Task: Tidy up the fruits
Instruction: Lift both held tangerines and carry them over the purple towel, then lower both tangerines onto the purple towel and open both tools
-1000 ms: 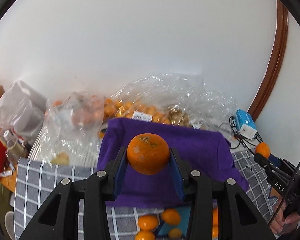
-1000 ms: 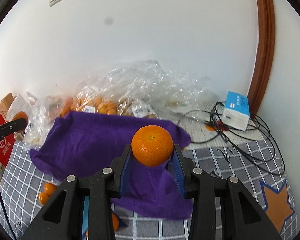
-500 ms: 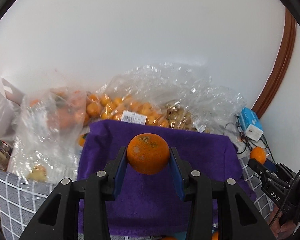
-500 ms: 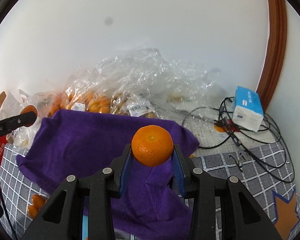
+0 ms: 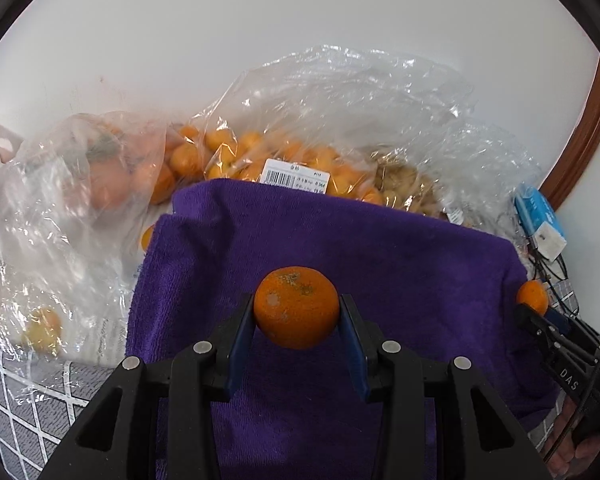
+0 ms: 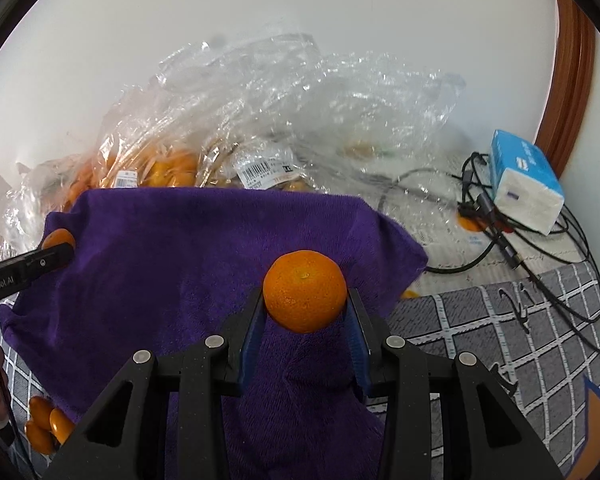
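Both grippers have come forward and down toward the purple towel (image 5: 340, 264) since a second ago, so the cloth now fills far more of each view and the bags behind it loom larger, while the checked cloth (image 6: 500, 320) has slid mostly out of the left view. Left gripper (image 5: 296, 316) has its blue pads pressed on either side of an orange (image 5: 296, 312) with pale scuffs on its skin, jaws only partly spread, just as wide as the fruit; it points steeply down over the middle of the towel, the fruit held clear above it. Right gripper (image 6: 305, 304) pinches a second orange (image 6: 305, 291) the same way, tilted down over the towel's right part, near where the cloth bunches into a ridge. Each gripper shows in the other's view at the towel's edge, fruit at its tip: the right one at the left view's right side with part of a hand below it, the left one at the right view's left side. Behind the towel lie clear plastic bags (image 5: 300, 152) of small oranges with barcode labels, against a white wall. A blue tissue pack (image 6: 524, 184) sits on tangled black cables (image 6: 540, 248) at the right, and a few loose small oranges (image 6: 46, 424) lie by the towel's near left corner.
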`<action>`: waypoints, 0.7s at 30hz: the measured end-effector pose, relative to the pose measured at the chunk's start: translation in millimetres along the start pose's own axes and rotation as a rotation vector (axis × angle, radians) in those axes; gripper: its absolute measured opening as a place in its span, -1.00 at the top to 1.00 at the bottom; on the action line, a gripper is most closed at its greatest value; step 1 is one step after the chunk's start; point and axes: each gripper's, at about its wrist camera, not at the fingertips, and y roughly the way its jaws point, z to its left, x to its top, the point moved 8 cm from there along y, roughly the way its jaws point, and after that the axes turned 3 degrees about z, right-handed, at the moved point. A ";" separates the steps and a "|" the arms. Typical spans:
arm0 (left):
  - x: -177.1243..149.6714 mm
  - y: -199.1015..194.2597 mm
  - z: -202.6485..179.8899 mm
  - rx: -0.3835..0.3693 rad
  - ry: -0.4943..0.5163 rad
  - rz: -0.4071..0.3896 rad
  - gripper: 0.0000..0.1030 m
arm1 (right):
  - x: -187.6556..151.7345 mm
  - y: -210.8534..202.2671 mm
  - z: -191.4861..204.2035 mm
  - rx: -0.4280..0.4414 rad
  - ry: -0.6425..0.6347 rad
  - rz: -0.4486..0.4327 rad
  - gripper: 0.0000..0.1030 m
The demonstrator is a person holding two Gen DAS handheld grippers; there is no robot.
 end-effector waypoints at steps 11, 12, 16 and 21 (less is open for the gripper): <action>-9.2 15.6 -7.5 0.031 0.039 0.034 0.24 | 0.0 24.1 7.0 -0.007 -0.036 0.065 0.25; -9.7 16.9 -7.8 0.030 0.037 0.037 0.24 | -0.2 25.0 7.5 -0.007 -0.038 0.067 0.25; -13.5 23.9 -6.4 0.035 0.032 0.064 0.24 | -1.2 26.0 6.9 -0.011 -0.046 0.074 0.25; -13.7 24.4 -7.4 0.038 0.032 0.063 0.23 | -2.2 28.9 9.8 -0.028 -0.072 0.098 0.25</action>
